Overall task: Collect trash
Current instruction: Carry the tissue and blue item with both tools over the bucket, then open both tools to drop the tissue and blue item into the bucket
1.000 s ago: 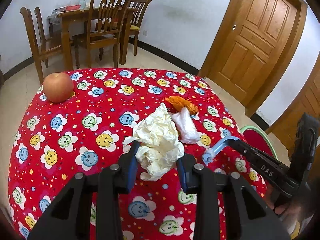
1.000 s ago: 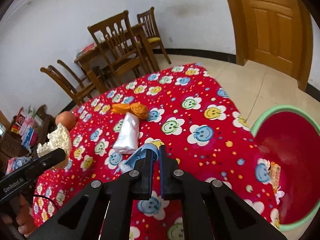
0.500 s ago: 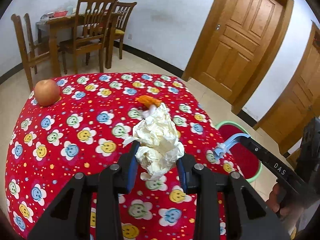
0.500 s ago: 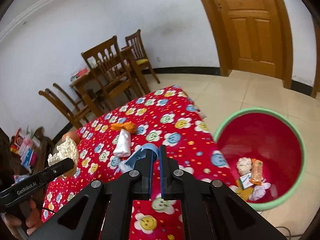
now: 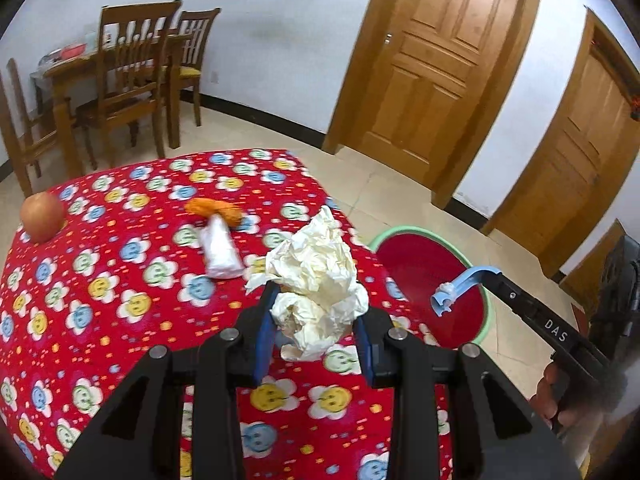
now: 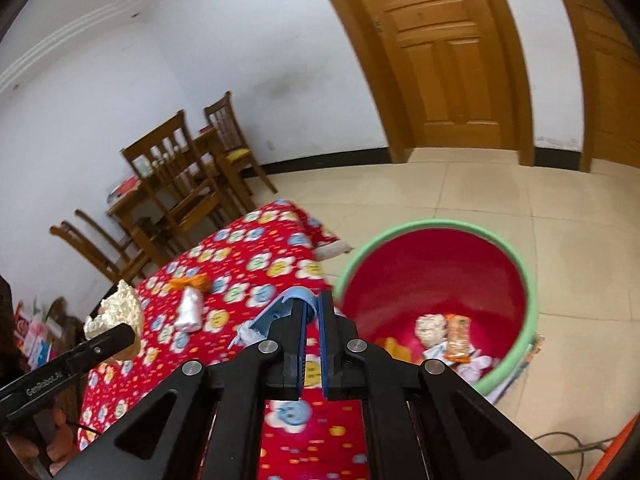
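Note:
My left gripper (image 5: 316,312) is shut on a crumpled cream paper wad (image 5: 316,276), held above the right part of the table's red flower-print cloth (image 5: 120,320). My right gripper (image 6: 314,304) is shut on a small curved blue plastic piece with a white tip (image 6: 276,312). It hangs at the table's edge, beside the mouth of a red bin with a green rim (image 6: 420,225). In the left wrist view the blue piece (image 5: 460,286) hangs over that bin (image 5: 400,234). A white plastic scrap (image 5: 219,250) and orange peel (image 5: 214,210) lie on the cloth.
An apple (image 5: 42,216) sits at the table's far left. Wrappers and paper (image 6: 444,336) lie in the bin's bottom. Wooden chairs and a dining table (image 5: 132,76) stand by the back wall. Wooden doors (image 5: 432,52) line the right, with tiled floor between.
Both grippers have risen and swung right toward the bin, each keeping its load. The bin's inside and the trash in it have come into full view.

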`<action>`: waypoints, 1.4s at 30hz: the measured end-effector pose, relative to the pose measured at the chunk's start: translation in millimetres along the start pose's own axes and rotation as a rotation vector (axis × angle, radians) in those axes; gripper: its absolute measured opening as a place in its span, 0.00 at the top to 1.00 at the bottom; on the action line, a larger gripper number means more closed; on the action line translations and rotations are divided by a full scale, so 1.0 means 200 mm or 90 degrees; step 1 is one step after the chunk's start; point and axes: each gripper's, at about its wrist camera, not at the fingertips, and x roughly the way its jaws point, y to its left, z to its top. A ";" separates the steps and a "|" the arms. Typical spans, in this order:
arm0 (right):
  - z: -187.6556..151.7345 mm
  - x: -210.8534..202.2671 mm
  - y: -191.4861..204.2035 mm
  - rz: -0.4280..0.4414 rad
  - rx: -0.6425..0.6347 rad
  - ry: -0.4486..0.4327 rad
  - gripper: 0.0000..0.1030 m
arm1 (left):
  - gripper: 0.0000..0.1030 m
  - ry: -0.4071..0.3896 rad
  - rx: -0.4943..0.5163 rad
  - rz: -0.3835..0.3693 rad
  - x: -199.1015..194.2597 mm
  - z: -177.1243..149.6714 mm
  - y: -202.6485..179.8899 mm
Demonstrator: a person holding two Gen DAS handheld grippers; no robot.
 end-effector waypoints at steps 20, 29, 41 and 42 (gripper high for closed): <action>-0.03 0.08 -0.49 -0.142 0.073 0.011 0.93 | 0.67 0.049 0.081 -0.056 0.32 0.02 -0.39; -0.04 0.12 -0.58 -0.144 0.101 0.031 0.90 | 0.67 0.066 0.108 -0.069 0.42 0.00 -0.49; -0.03 0.09 -0.64 -0.133 0.126 0.024 0.80 | 0.67 0.099 0.135 -0.080 0.56 -0.04 -0.59; -0.03 0.08 -0.64 -0.133 0.127 0.021 0.80 | 0.67 0.103 0.138 -0.081 0.58 -0.05 -0.60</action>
